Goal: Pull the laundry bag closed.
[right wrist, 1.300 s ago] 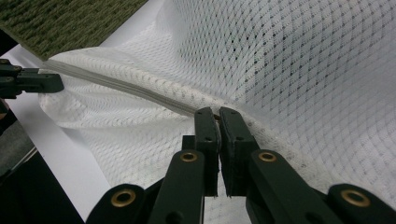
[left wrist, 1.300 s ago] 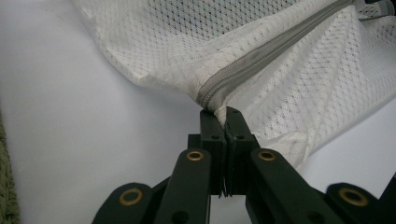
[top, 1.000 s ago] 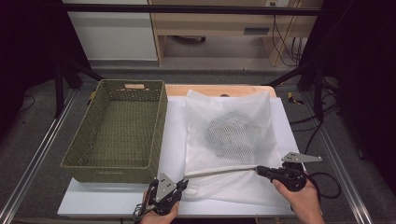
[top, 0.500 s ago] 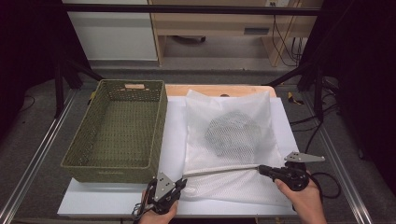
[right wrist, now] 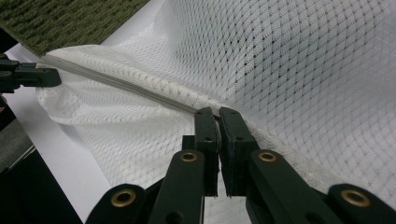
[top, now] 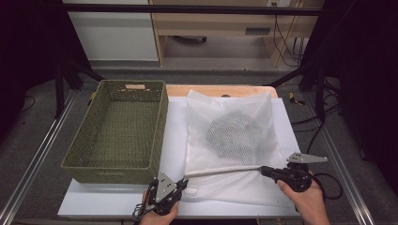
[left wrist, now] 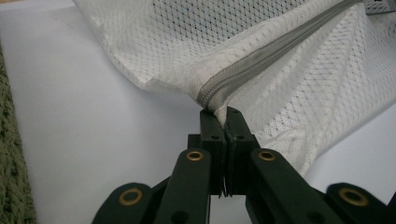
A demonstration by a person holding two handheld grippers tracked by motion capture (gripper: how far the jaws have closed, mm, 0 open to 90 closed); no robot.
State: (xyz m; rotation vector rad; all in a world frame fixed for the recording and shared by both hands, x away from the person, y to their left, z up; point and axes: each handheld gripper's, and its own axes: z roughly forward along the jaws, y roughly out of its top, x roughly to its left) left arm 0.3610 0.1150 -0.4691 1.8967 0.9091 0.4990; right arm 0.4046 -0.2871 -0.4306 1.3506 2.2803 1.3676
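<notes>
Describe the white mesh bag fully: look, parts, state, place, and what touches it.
The white mesh bag looks like soft netted fabric and lies flat on the white sheet, right of the green basket. A dark rounded item shows through it. A grey zipper runs across its near end, pulled taut between the left gripper and right gripper, both shut on it.

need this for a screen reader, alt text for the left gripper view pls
The left gripper is shut on the end of the grey zipper of a white mesh laundry bag, which lies on a white table surface. A strip of the green woven basket runs down the left edge.
</notes>
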